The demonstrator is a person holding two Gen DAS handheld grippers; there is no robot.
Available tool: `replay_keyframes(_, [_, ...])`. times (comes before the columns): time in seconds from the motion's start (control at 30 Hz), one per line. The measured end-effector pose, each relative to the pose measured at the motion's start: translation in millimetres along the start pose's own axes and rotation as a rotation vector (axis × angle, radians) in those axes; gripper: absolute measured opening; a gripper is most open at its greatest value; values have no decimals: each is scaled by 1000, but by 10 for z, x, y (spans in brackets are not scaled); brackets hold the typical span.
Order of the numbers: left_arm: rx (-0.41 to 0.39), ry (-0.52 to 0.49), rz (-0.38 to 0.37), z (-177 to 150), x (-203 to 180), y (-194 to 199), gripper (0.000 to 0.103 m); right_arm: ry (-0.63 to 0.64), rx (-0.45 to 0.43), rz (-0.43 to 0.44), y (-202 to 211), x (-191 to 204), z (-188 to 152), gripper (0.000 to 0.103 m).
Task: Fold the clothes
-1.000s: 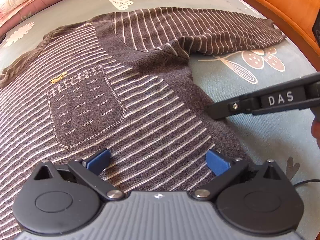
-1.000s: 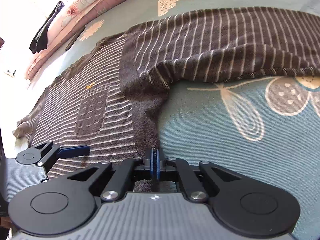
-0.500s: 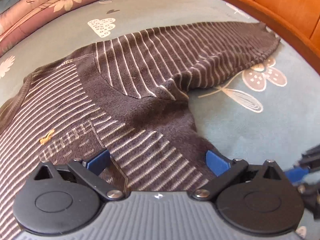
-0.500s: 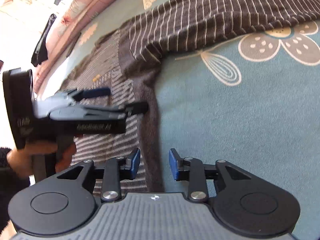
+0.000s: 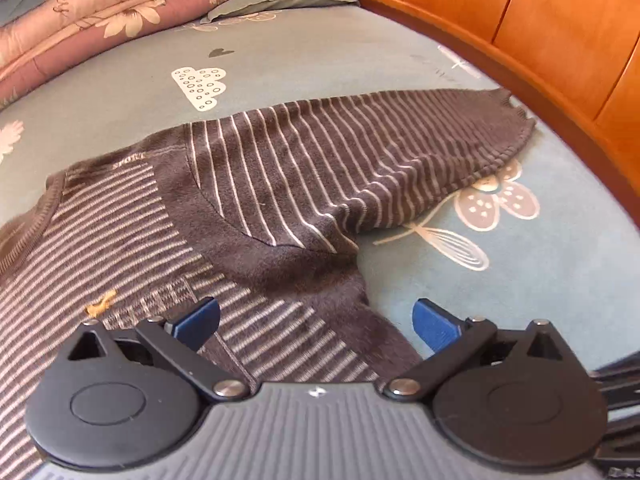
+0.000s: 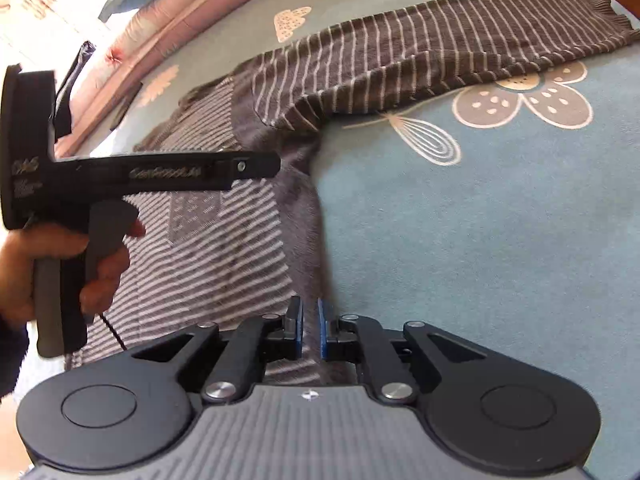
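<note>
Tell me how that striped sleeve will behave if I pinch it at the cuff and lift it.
The sleeve will probably droop: it already lies slack and creased near the armpit. The fuzzy knit should grip rather than slip. It looks thick, so it may drag the sweater body along the sheet.

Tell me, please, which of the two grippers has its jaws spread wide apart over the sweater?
The left gripper: its blue pads stand far apart above the striped sweater, nothing between them, whereas the right gripper shows only a narrow gap.
</note>
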State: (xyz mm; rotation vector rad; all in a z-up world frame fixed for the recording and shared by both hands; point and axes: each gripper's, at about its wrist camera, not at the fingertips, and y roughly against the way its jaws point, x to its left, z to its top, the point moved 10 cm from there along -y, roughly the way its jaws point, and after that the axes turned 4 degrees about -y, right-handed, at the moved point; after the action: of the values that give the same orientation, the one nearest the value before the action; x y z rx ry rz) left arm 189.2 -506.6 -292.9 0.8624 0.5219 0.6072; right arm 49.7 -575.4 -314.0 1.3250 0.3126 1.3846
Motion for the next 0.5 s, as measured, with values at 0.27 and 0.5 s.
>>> replay_keyframes(0.27, [10,33,-206,60,-189,-378,102,-101,3,-2,-251,-60,-166,12])
replay_keyframes(0.5, [66,-18,-242,183,-499,-810,102,-137,50,-15,-9,-209,-645,12])
